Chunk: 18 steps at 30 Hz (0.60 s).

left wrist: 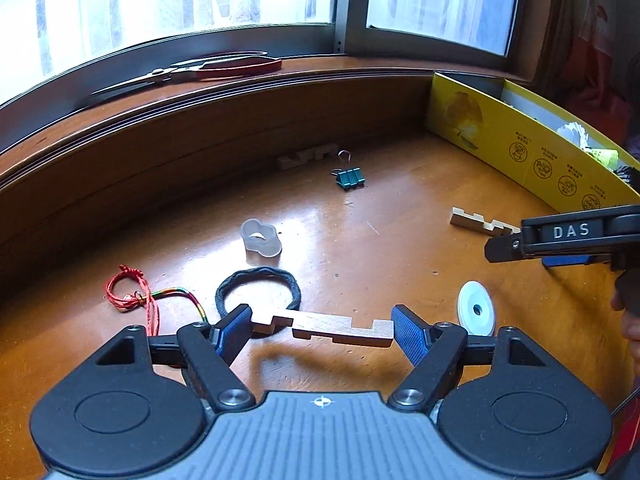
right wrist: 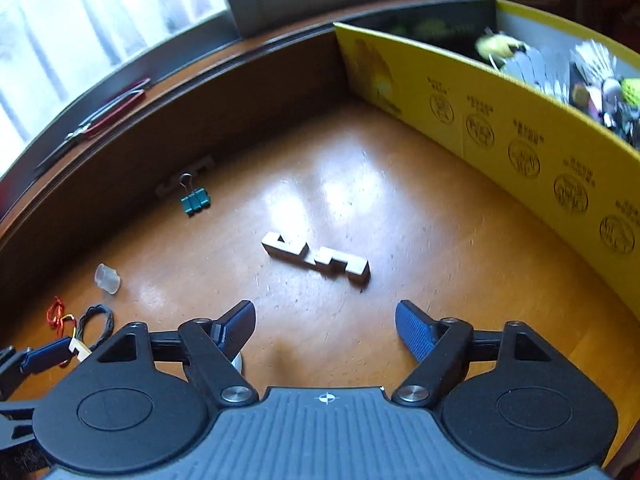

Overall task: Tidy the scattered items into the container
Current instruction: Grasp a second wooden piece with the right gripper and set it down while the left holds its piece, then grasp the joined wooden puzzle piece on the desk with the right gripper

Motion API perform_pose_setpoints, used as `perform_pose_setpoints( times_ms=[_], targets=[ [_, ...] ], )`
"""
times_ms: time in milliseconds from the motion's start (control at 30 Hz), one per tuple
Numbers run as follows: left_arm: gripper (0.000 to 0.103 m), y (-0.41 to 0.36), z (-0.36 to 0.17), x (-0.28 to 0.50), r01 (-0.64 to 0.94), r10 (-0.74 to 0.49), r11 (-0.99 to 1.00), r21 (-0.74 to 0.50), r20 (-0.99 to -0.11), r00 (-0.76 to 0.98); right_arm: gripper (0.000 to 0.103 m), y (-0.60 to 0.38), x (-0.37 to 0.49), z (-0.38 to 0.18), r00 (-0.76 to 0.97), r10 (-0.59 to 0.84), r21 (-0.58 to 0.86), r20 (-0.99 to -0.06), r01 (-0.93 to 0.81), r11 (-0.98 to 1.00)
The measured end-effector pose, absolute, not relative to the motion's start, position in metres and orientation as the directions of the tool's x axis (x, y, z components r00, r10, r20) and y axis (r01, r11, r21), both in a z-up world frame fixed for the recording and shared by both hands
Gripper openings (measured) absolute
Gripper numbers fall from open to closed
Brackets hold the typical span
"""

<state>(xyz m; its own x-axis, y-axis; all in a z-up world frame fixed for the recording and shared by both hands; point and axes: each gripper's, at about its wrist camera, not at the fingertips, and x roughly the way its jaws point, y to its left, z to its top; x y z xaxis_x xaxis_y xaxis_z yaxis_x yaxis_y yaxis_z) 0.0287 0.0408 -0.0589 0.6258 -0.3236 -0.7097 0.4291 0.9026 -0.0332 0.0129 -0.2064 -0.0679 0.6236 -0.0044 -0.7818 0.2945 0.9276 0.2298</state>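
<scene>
Left wrist view: left gripper (left wrist: pixel 322 330) clamped endwise on a notched wood block (left wrist: pixel 324 327), pads on both ends, block lifted clear of the bench (left wrist: pixel 400 208). Judged step: carry to the yellow box (left wrist: pixel 520 148) at the bench's right edge. Best kept level; end grip on a long stepped piece looked prone to pivot, so slow swing, release only past the box wall. Around it: black braided hair tie (left wrist: pixel 258 290) just beyond the left pad, red cord (left wrist: pixel 132 294) with rainbow strand toward the left edge, frosted lobed plastic cap (left wrist: pixel 261 238) mid-bench, white washer-like disc (left wrist: pixel 476 309) near the right pad, green binder clip (left wrist: pixel 349 177) and a dark wood piece (left wrist: pixel 308 157) near the far edge. Second pale block (left wrist: pixel 482 222) by the box, partly behind the right gripper (left wrist: pixel 520 246).

Right wrist view: right gripper (right wrist: pixel 325 330) released, jaws wide, nothing between, aimed at the pale block (right wrist: pixel 316 258) lying flat mid-bench, well short of the box (right wrist: pixel 500 128). Blocks hard, square-edged, notched; bench glossy, likely slick. Box cardboard, already cluttered inside, contents blurred.
</scene>
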Motion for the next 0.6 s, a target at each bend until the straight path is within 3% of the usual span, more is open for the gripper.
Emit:
perform_pose_setpoints(
  times_ms=[200,600],
  targets=[
    [0.077,0.05,-0.057,0.024,0.415,-0.326,0.909,-0.04,-0.689,0.647,0.094,-0.186,0.027,-0.071,0.612,-0.066,0.176,-0.788,0.327,0.929],
    [0.077,0.065,-0.062,0.032,0.402,-0.341,0.912,-0.078,-0.689,0.64,0.098,-0.148,0.05,-0.079,0.605,-0.251,0.1,-0.756,0.485,0.869]
  ],
)
